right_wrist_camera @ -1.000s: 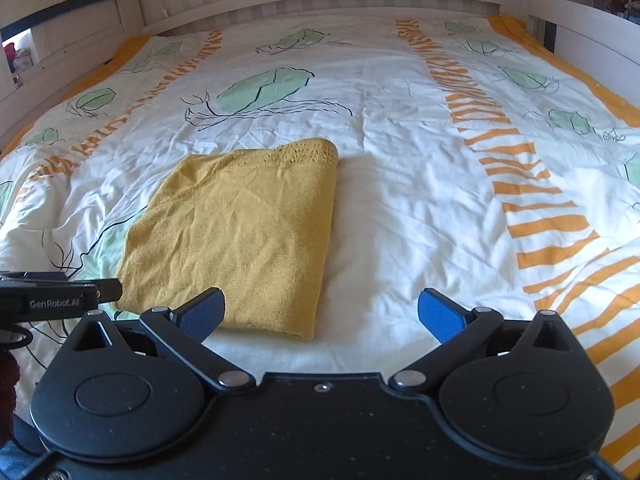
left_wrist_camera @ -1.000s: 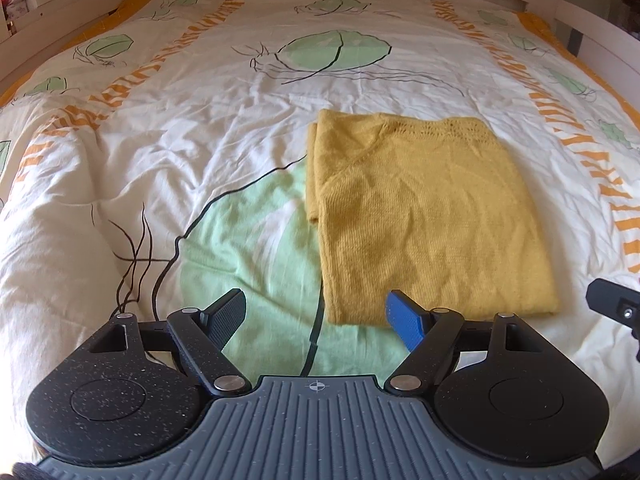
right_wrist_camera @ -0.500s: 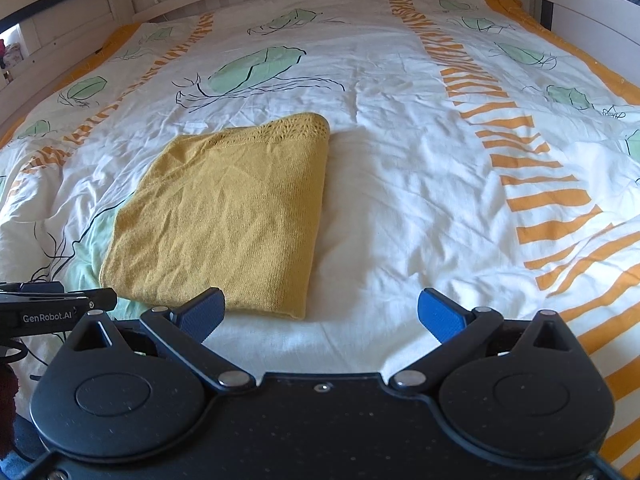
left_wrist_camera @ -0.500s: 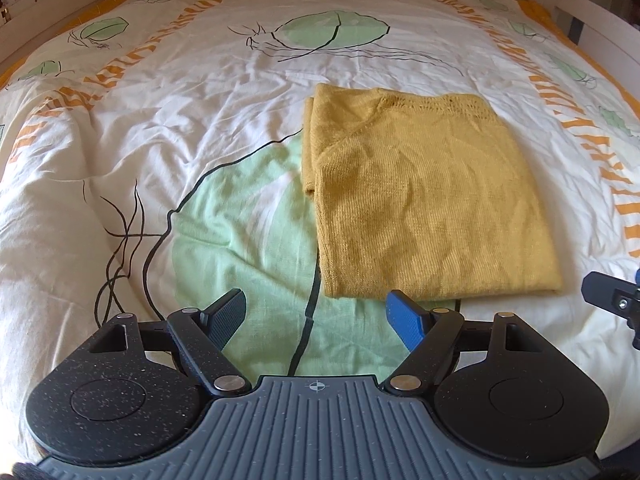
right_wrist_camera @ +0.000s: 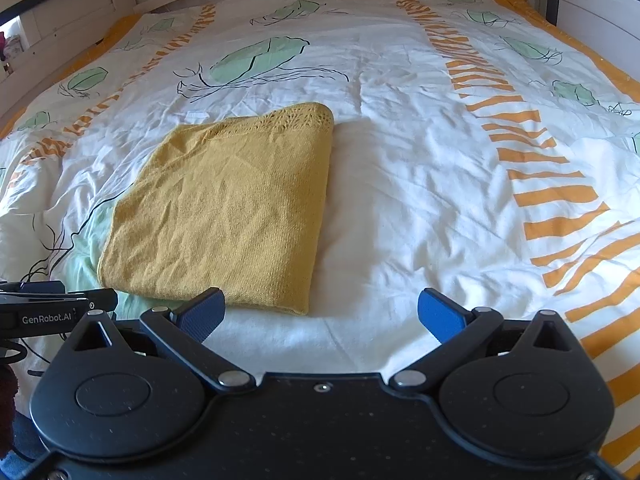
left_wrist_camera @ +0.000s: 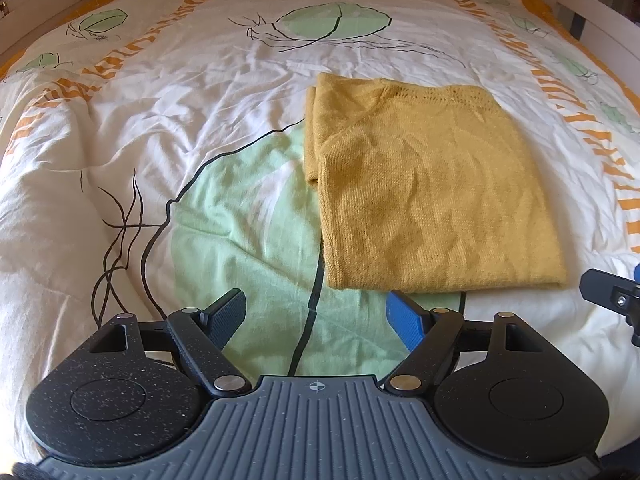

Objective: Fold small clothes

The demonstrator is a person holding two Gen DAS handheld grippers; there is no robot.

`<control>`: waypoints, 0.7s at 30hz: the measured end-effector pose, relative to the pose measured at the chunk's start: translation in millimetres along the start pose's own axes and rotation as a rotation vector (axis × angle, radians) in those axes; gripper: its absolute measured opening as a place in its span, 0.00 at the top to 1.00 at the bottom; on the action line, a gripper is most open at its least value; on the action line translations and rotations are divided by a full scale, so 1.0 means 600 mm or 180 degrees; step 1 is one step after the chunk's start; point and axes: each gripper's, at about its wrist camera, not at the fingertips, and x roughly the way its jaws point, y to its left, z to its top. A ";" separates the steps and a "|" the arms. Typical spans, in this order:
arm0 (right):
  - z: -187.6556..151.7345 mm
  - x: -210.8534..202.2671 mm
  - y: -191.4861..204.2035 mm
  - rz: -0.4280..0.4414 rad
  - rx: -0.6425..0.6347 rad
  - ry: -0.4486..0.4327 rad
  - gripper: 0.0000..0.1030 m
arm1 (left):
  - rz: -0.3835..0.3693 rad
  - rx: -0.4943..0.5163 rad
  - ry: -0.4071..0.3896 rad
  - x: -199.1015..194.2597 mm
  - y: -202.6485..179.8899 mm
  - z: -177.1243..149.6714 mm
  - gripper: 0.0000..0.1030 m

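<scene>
A mustard-yellow knitted garment (left_wrist_camera: 432, 184) lies folded into a flat rectangle on the bed; it also shows in the right wrist view (right_wrist_camera: 228, 208). My left gripper (left_wrist_camera: 316, 318) is open and empty, just short of the garment's near left corner. My right gripper (right_wrist_camera: 320, 314) is open and empty, just short of the garment's near right corner. Neither gripper touches the cloth. The right gripper's tip shows at the right edge of the left wrist view (left_wrist_camera: 612, 298), and the left gripper shows at the left edge of the right wrist view (right_wrist_camera: 48, 312).
The bed has a white duvet (right_wrist_camera: 420, 184) with green leaf prints and orange stripes. A white wooden bed frame (right_wrist_camera: 580, 4) runs along the far end and both sides.
Both grippers have drawn back toward me and tipped down, so the garment sits higher and farther in both views. The garment has not moved. Both grippers stay open.
</scene>
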 end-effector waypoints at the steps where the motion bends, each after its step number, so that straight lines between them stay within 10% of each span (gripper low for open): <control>1: 0.000 0.000 0.001 0.0001 -0.0003 0.0002 0.01 | 0.0002 -0.0002 0.0002 0.000 0.000 0.000 0.26; 21: 0.001 0.005 0.004 0.0015 -0.0005 0.0021 0.01 | -0.0007 -0.0002 -0.0023 -0.004 0.000 0.004 0.26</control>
